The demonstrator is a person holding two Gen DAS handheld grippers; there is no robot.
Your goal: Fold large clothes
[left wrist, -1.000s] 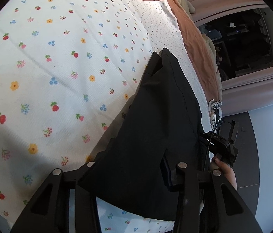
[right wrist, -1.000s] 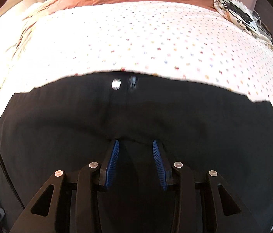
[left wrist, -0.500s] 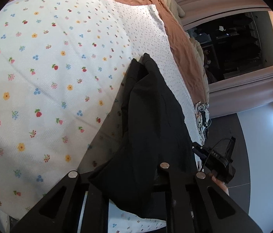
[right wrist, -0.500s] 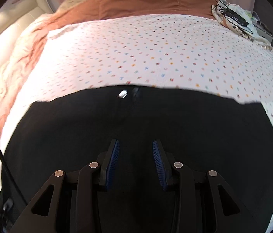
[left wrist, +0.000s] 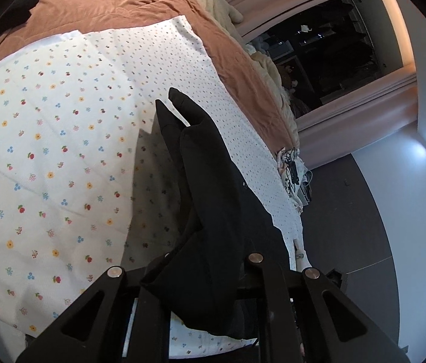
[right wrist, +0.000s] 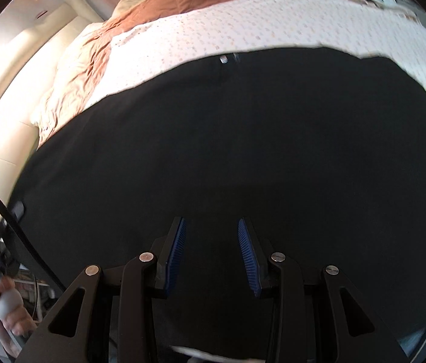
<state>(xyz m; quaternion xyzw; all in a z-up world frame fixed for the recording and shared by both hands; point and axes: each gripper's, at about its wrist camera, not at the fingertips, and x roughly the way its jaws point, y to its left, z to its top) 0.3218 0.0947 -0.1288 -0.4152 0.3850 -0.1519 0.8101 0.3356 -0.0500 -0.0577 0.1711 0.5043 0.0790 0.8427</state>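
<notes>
A large black garment (left wrist: 213, 196) hangs in a long fold from my left gripper (left wrist: 201, 272), which is shut on its near edge; the cloth drapes over the fingers and hides the pads. The garment's far tip still touches the floral sheet (left wrist: 46, 151). In the right wrist view the same black garment (right wrist: 243, 136) lies spread wide over the sheet (right wrist: 243, 24), with a small silver button (right wrist: 223, 59) at its far edge. My right gripper (right wrist: 211, 236) hovers over the cloth, its blue pads (right wrist: 176, 248) apart with nothing pinched between them.
A brown duvet (left wrist: 107, 6) covers the far part of the bed. A tangle of cables (left wrist: 291, 169) lies at the bed's right edge, beside dark floor. A hand (right wrist: 7, 302) grips a handle at the lower left. A pale padded bed side (right wrist: 16, 75) runs along the left.
My left gripper closed on the garment's edge and rose, lifting the cloth into a hanging fold. My right gripper swung sideways over the spread garment, bringing the bed's left side into view.
</notes>
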